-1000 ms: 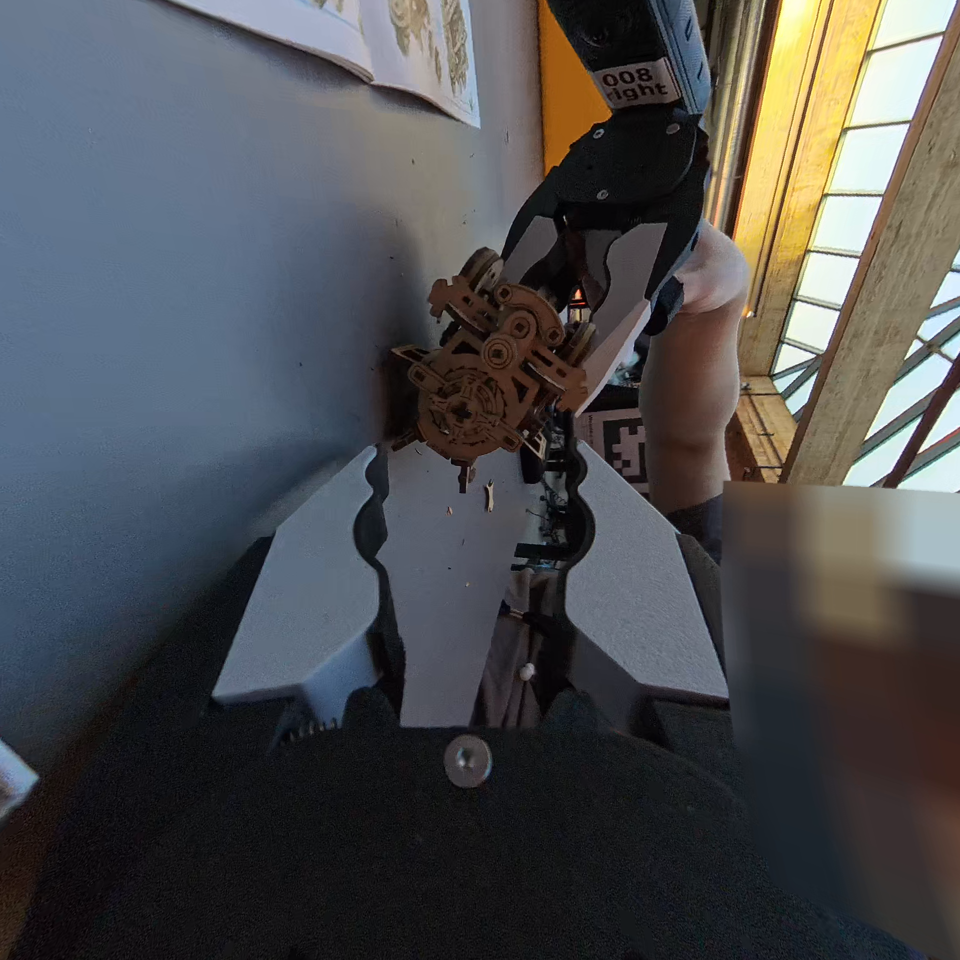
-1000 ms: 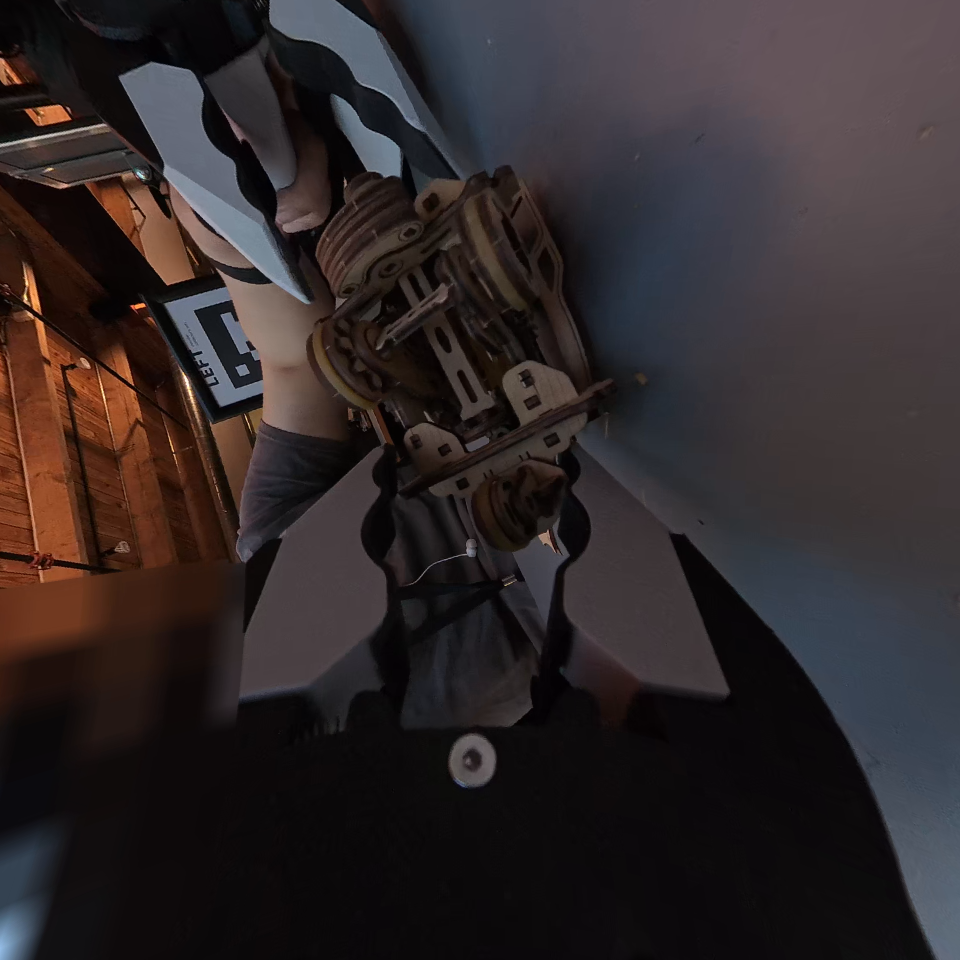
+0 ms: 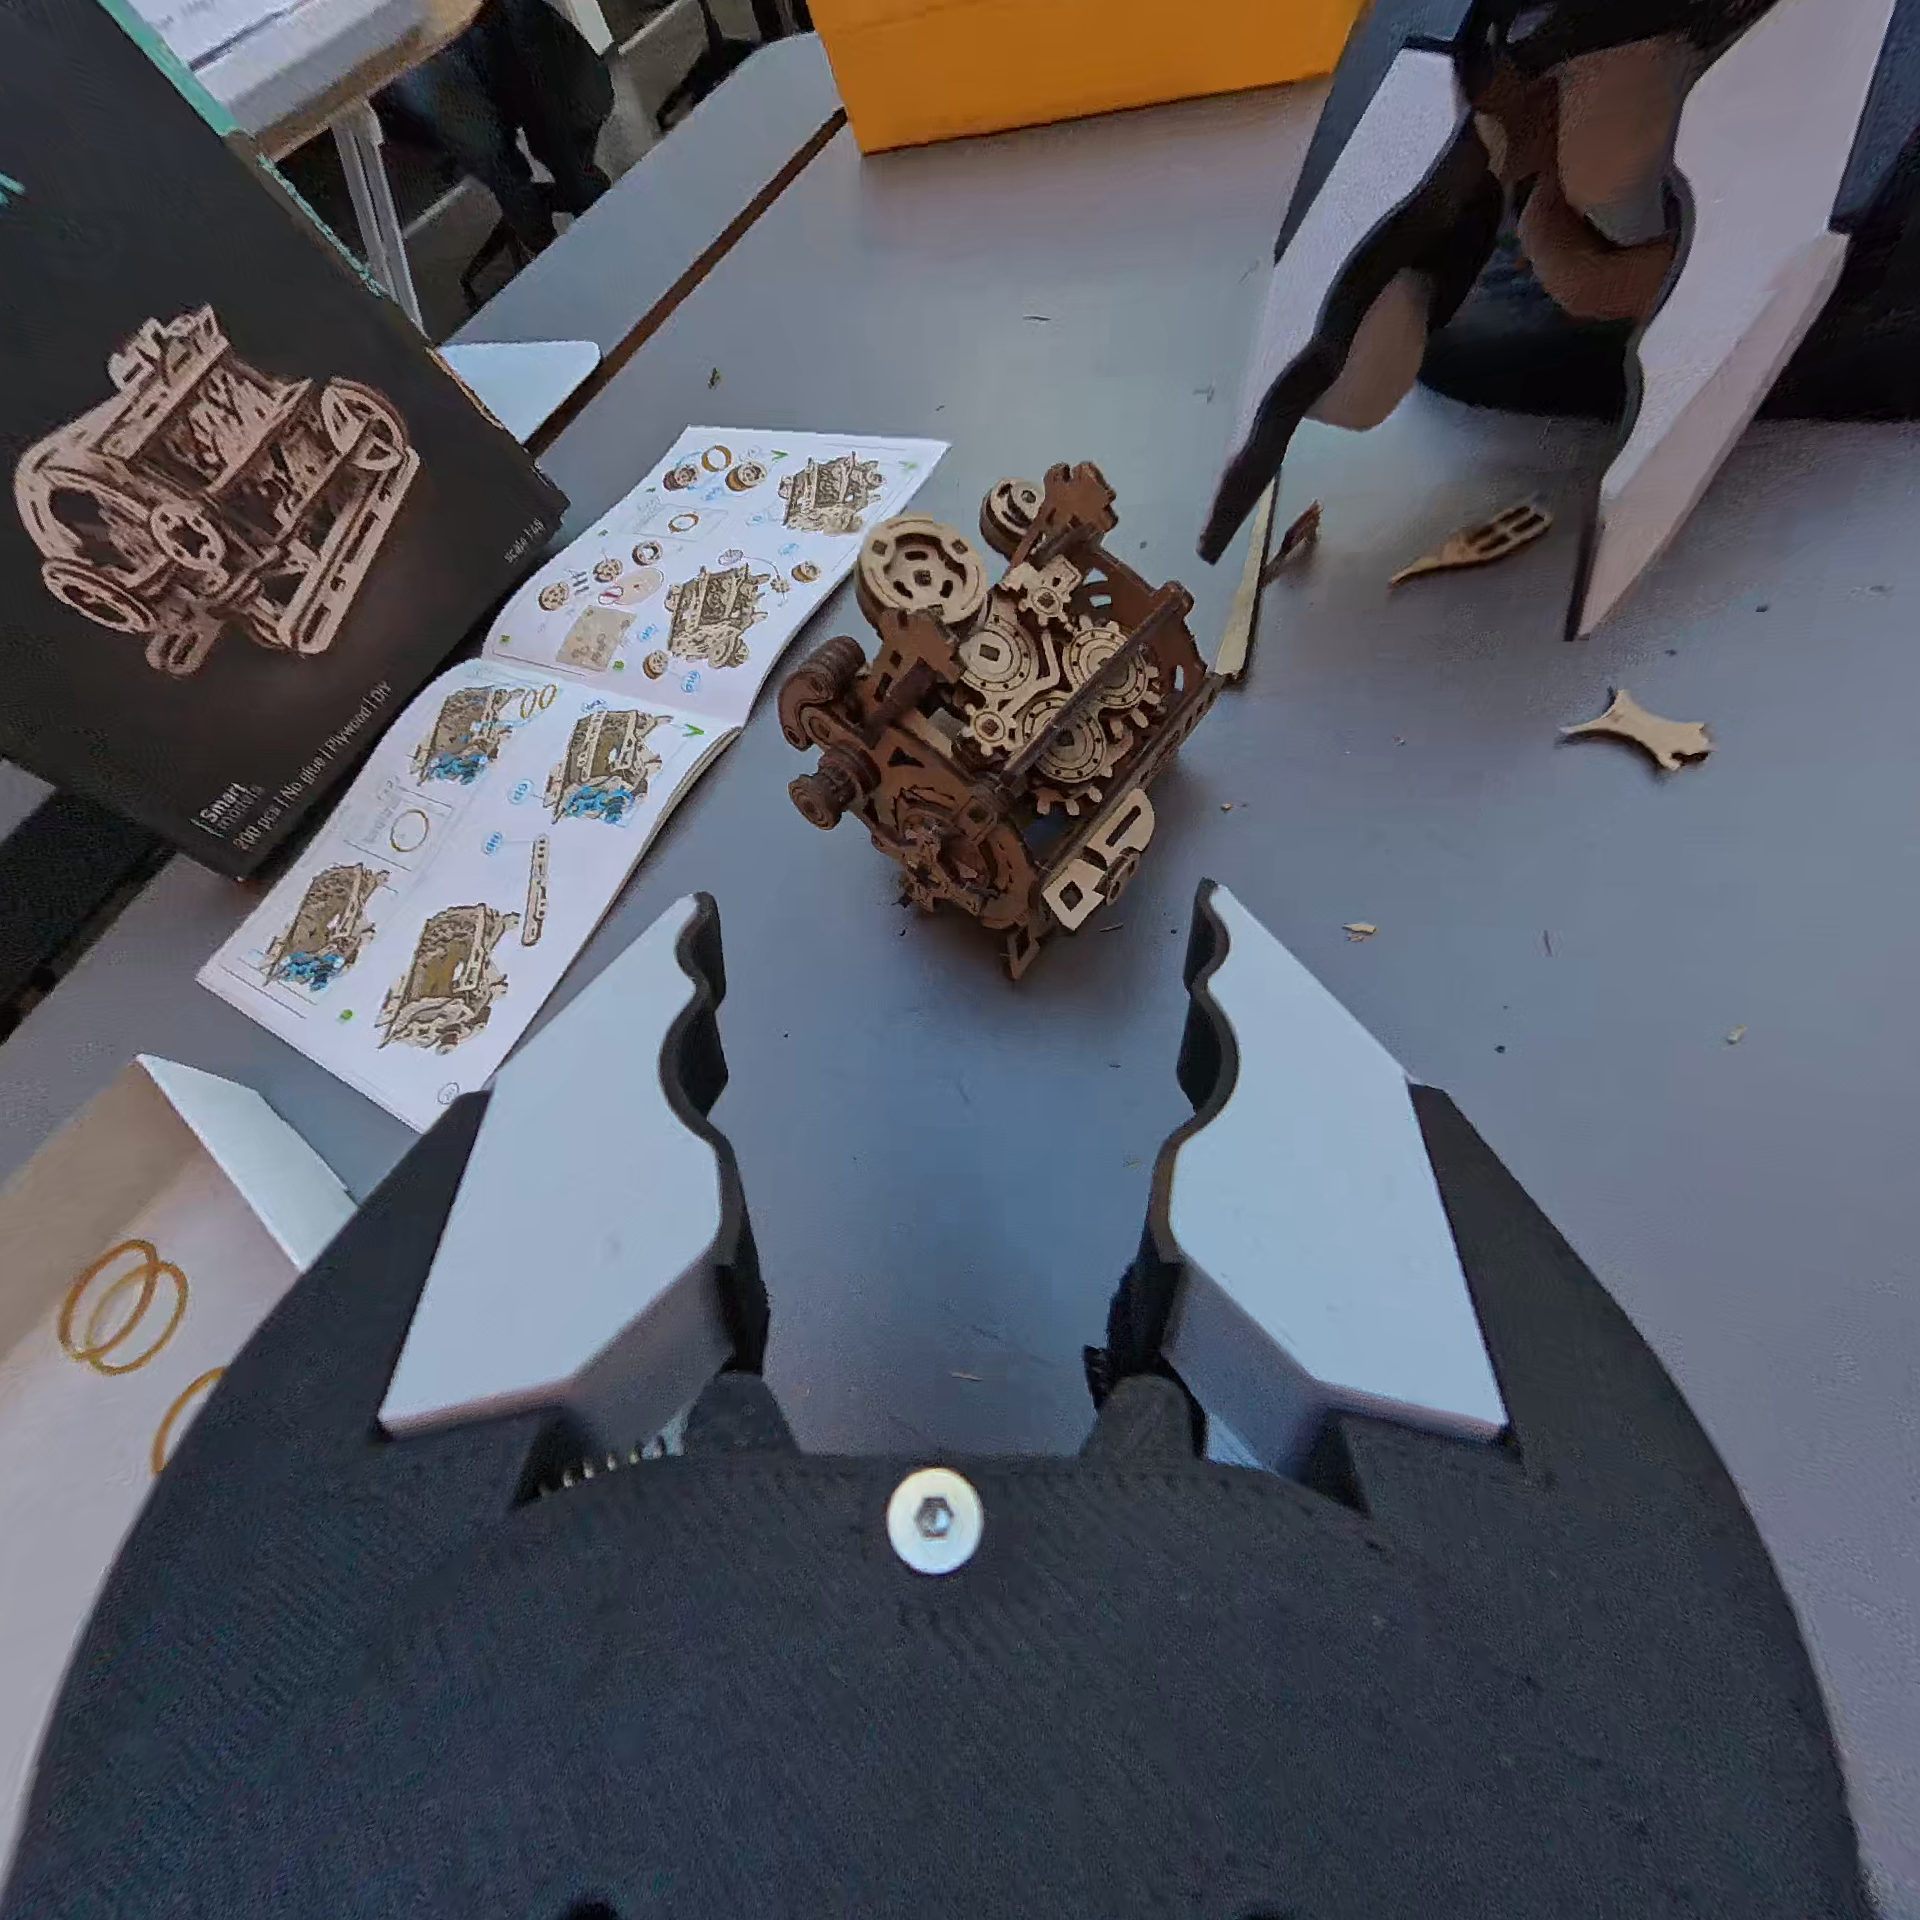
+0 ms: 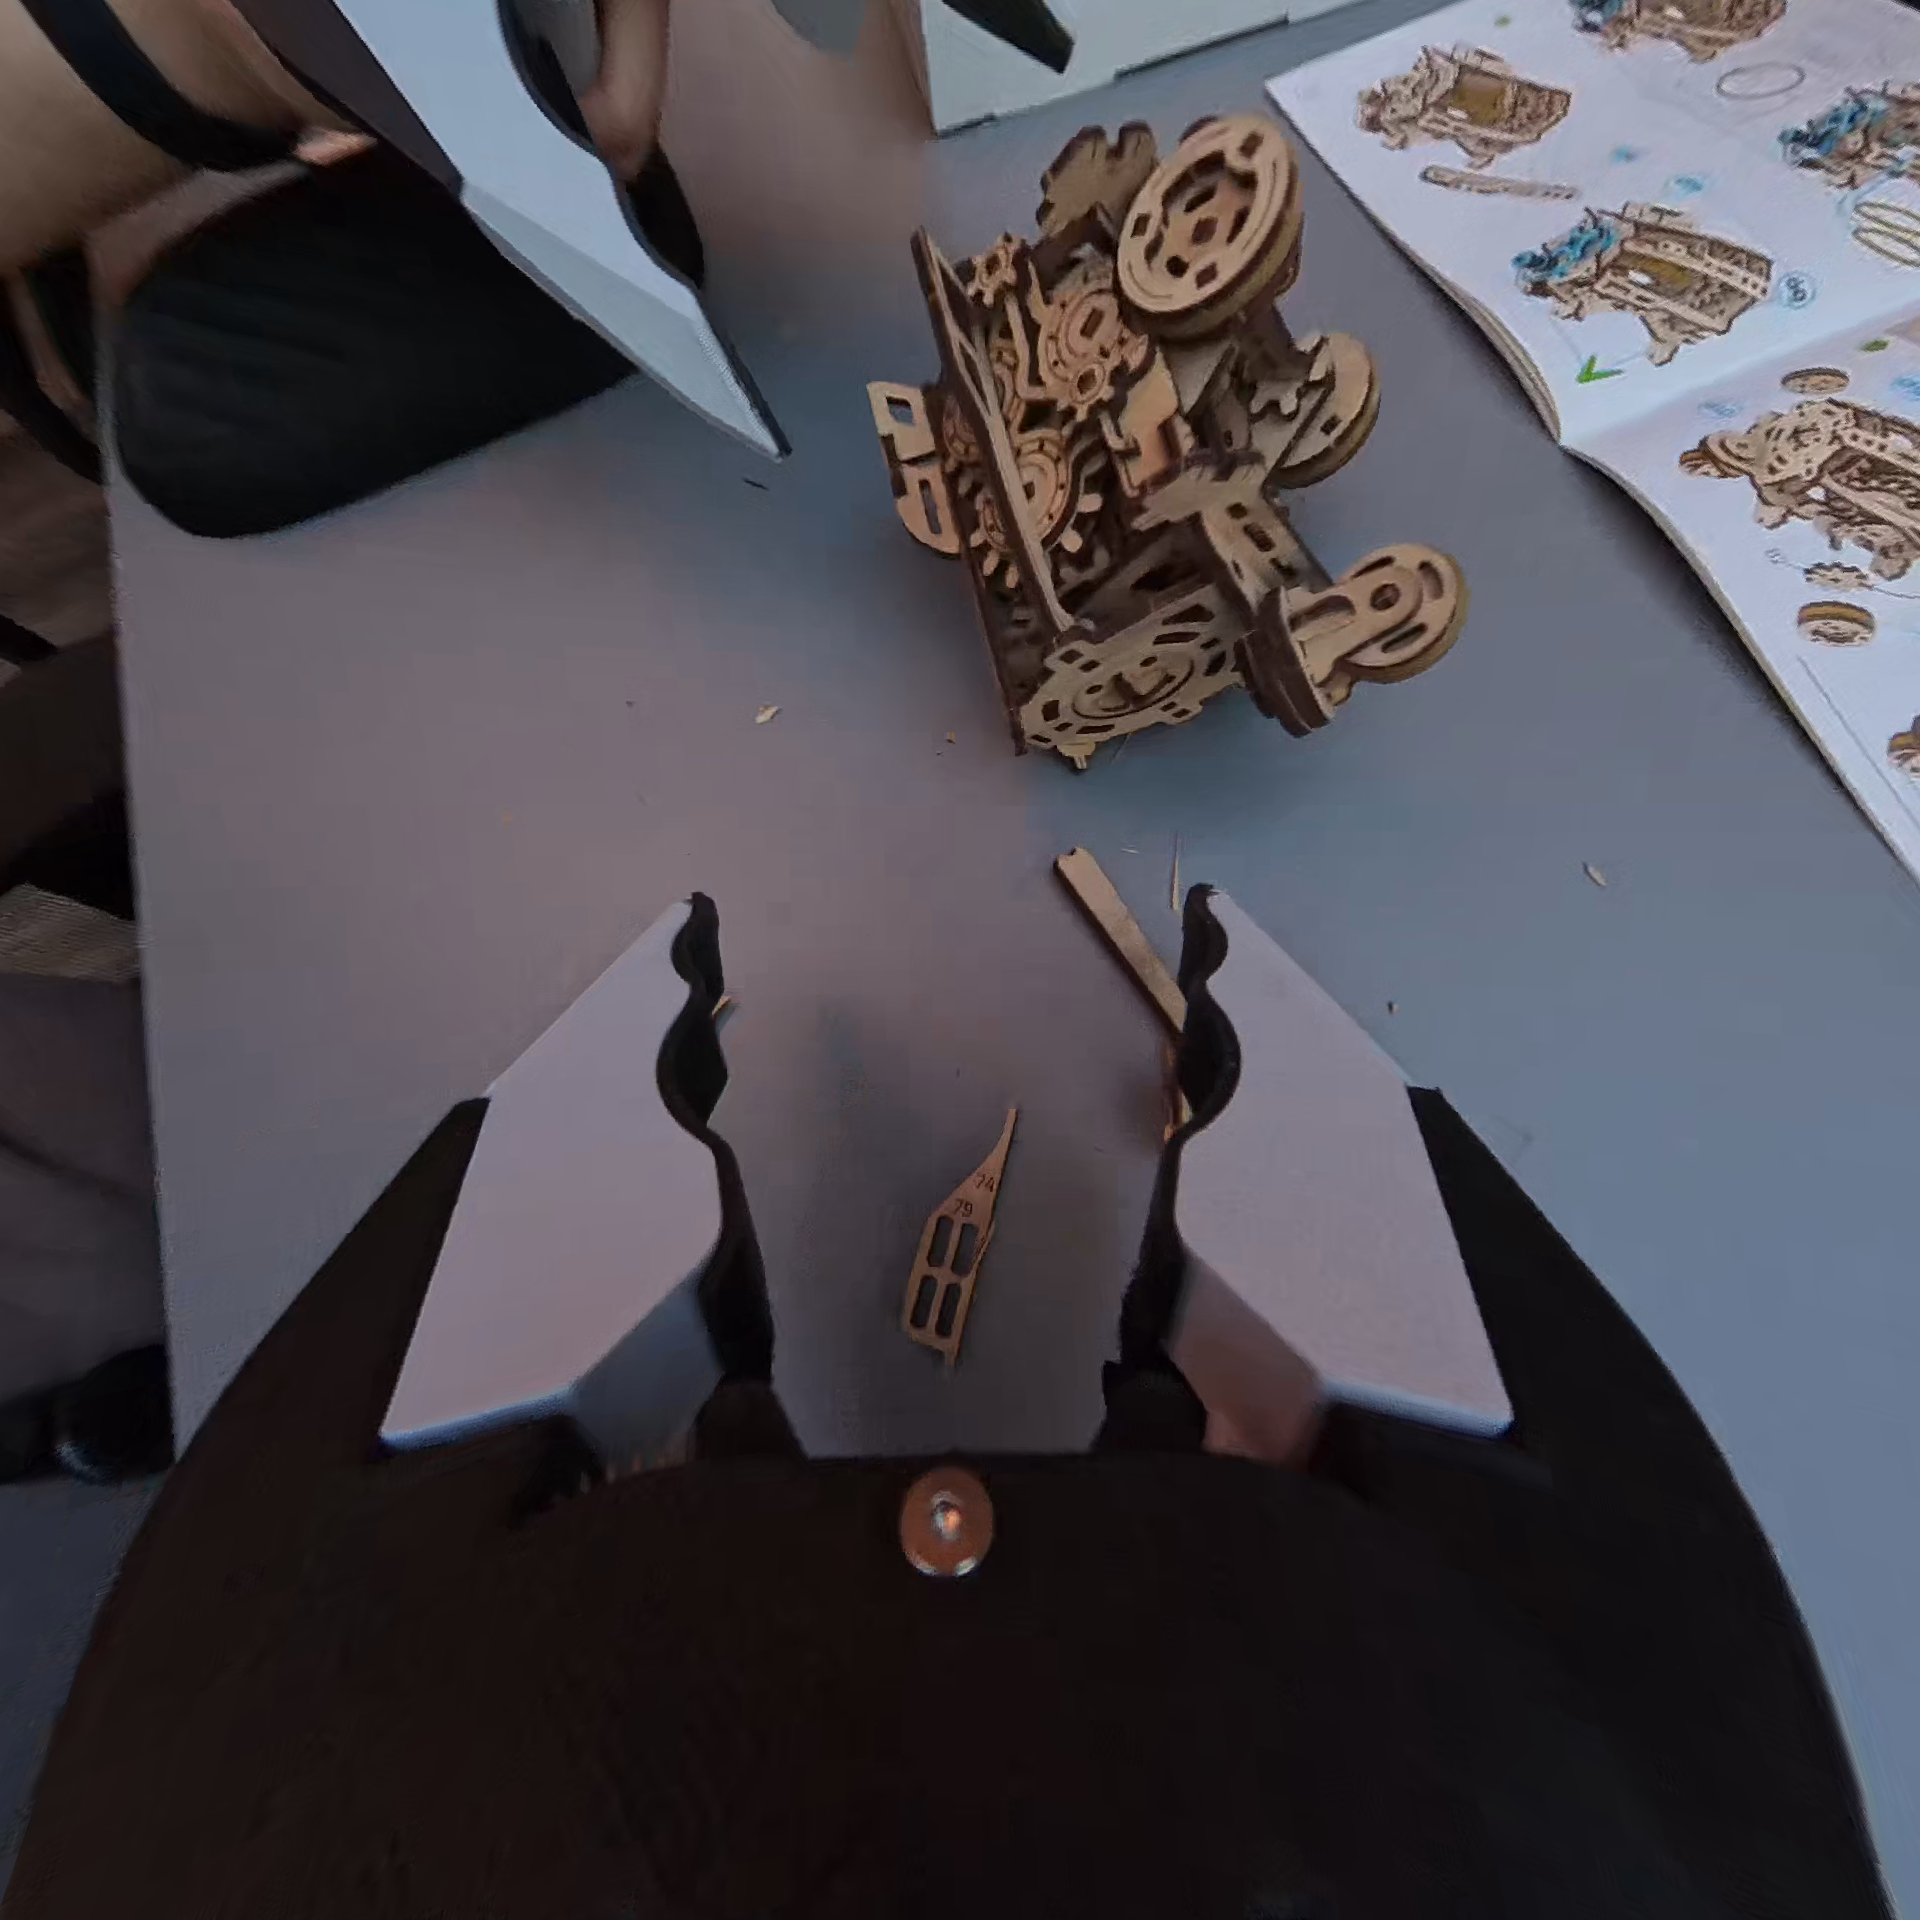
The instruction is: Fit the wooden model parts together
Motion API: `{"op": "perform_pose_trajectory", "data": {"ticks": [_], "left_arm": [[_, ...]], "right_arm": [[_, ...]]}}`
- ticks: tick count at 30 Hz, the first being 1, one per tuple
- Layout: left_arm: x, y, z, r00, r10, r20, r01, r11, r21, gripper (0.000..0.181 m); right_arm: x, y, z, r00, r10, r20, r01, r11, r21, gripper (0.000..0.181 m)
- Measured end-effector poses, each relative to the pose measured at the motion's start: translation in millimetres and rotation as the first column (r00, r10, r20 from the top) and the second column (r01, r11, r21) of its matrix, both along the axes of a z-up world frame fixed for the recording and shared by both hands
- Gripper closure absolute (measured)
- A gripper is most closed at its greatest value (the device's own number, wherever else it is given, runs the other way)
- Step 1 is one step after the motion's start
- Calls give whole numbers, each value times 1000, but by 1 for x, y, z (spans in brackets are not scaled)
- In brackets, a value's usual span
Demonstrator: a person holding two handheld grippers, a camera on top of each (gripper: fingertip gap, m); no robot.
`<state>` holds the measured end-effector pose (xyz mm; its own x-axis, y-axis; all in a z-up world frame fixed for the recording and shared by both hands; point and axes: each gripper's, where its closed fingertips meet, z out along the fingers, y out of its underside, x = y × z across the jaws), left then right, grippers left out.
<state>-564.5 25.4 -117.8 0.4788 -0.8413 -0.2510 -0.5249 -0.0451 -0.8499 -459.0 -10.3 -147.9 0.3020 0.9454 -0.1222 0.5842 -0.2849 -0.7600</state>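
Observation:
The wooden gear model [image 3: 997, 717] lies tilted on the grey table [image 3: 1039, 1143], free of both grippers. My left gripper [image 3: 956, 914] is open and empty, just short of the model. My right gripper [image 3: 1403, 582] hovers open at the model's far right. In the right wrist view the model [image 4: 1143, 447] sits ahead and slightly right of my open right gripper [image 4: 951, 909]. A small slotted wooden piece [image 4: 956, 1247] lies on the table between its fingers. A thin wooden strip [image 4: 1122, 935] lies by its right finger. One left gripper finger [image 4: 582, 239] shows at the upper left.
An open instruction booklet [image 3: 582, 748] lies left of the model, also in the right wrist view [image 4: 1714, 312]. A black kit box [image 3: 208, 499] stands behind it. An orange box [image 3: 1039, 62] is at the far edge. Loose offcuts [image 3: 1636, 732] and a white tray with rubber bands [image 3: 114, 1320] are nearby.
The model was held up in the air in my right gripper, with the left gripper at it. Now it lies on the table, and both grippers are open and drawn back.

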Motion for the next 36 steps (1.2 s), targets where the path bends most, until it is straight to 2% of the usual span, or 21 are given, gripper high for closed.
{"op": "perform_pose_trajectory", "data": {"ticks": [4, 10, 13, 16, 20, 26, 31, 36], "left_arm": [[7, 4, -22, 992, -14, -125, 9, 999, -46, 99], [13, 7, -38, 974, -48, -221, 37, 998, -57, 113], [15, 12, -41, 970, -43, -241, 35, 999, -37, 133], [17, 13, -42, 969, -41, -245, 38, 999, -18, 141], [18, 9, -36, 972, -27, -234, 25, 1000, -13, 139], [16, -16, -18, 982, -45, -183, 12, 984, -177, 138], [16, -39, -7, 981, -62, -184, -7, 936, -351, 136], [18, -51, -4, 989, -56, -138, -26, 848, -530, 132]], "right_arm": [[-17, 24, -4, 996, -78, 51, 69, 986, 150, 106], [-36, 42, -12, 983, -130, 128, 98, 968, 230, 118], [-38, 51, -9, 978, -159, 133, 117, 953, 280, 128], [-38, 57, -2, 977, -182, 110, 147, 953, 264, 134], [-39, 54, 3, 982, -166, 89, 149, 975, 165, 138], [-43, 31, 18, 993, -75, 87, 84, 991, -103, 137], [-44, 11, 25, 993, 38, 112, 10, 916, -401, 136], [-46, 11, 24, 990, 79, 117, -9, 863, -505, 136]]}}
